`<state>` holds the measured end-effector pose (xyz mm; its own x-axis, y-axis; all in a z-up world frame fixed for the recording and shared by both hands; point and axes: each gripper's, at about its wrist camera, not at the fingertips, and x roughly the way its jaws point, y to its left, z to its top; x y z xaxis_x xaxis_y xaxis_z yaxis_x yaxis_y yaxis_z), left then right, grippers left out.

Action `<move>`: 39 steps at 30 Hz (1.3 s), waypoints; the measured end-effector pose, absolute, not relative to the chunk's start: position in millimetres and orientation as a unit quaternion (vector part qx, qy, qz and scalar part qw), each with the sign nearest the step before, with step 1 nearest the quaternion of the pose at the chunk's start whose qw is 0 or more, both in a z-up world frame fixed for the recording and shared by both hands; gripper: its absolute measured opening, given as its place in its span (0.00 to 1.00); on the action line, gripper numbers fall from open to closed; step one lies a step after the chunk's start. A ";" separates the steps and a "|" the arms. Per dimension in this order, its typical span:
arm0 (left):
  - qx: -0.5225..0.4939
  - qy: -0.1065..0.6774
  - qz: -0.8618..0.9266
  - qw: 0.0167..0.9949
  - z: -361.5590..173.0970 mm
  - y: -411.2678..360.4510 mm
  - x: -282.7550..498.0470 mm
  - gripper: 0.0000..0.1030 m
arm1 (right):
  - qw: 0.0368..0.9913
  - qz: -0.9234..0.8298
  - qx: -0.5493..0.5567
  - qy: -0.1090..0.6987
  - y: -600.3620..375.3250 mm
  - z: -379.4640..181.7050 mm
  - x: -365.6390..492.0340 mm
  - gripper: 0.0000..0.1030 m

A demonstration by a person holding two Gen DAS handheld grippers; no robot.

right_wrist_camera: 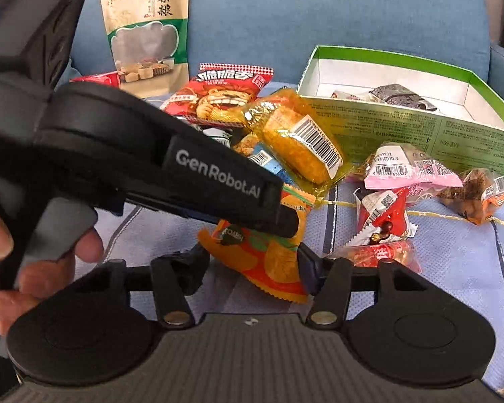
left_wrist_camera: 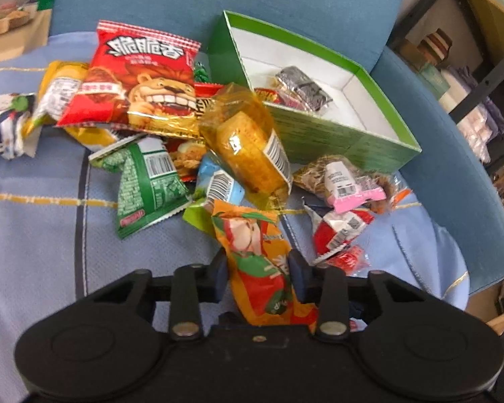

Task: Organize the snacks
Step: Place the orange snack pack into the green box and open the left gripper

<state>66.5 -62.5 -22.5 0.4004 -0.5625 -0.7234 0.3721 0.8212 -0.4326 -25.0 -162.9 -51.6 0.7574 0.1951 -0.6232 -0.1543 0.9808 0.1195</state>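
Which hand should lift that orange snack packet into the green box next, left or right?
Left. The left gripper has the orange packet between its fingers, seemingly pinched. The right gripper stands wider around its lower end. The green box lies just beyond.

— What's in front of the right gripper (right_wrist_camera: 252, 265)?
— An orange snack packet (right_wrist_camera: 268, 262), lying between its open jaws. The left gripper (right_wrist_camera: 285, 225) reaches in over that packet.
— And the green box (right_wrist_camera: 420, 127)?
— Behind, a dark packet (right_wrist_camera: 403, 97) inside.
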 end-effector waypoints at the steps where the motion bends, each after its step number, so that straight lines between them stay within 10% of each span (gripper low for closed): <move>1: -0.107 0.465 -0.285 0.831 -18.4 -60.5 63.7 0.39 | 0.939 0.094 0.029 0.328 -163.1 -48.1 -28.8 0.88; 11: -0.123 0.386 -0.327 0.854 52.4 -61.9 66.7 0.39 | 0.967 0.090 0.058 0.232 -190.3 12.7 -35.8 0.88; 14: -0.117 0.370 -0.325 0.862 66.4 -70.7 85.7 0.39 | 0.972 0.083 0.062 0.212 -202.8 23.5 -22.5 0.70; 31: -0.110 0.386 -0.320 0.858 47.2 -116.2 167.4 0.39 | 0.971 0.047 0.094 0.216 -234.3 4.6 53.9 0.65; 32: -0.105 0.383 -0.316 0.862 46.4 -117.1 168.5 0.56 | 0.972 0.042 0.089 0.215 -233.8 3.7 56.3 0.66; 33: -0.100 0.377 -0.304 0.869 46.4 -117.4 167.6 0.99 | 0.973 0.035 0.081 0.215 -232.6 2.5 57.3 0.79; 34: -0.093 0.369 -0.292 0.877 47.1 -117.5 165.7 1.00 | 0.973 0.027 0.074 0.216 -231.6 1.6 58.0 1.00; 39: -0.044 0.339 -0.272 0.900 50.6 -116.6 153.4 1.00 | 0.978 0.025 0.041 0.202 -225.2 2.1 41.8 1.00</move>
<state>153.4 -116.6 50.6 0.6226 -0.5194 -0.5854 0.4591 0.8482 -0.2643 41.8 -225.2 2.1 0.9170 0.0657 -0.3935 -0.0325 0.9954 0.0905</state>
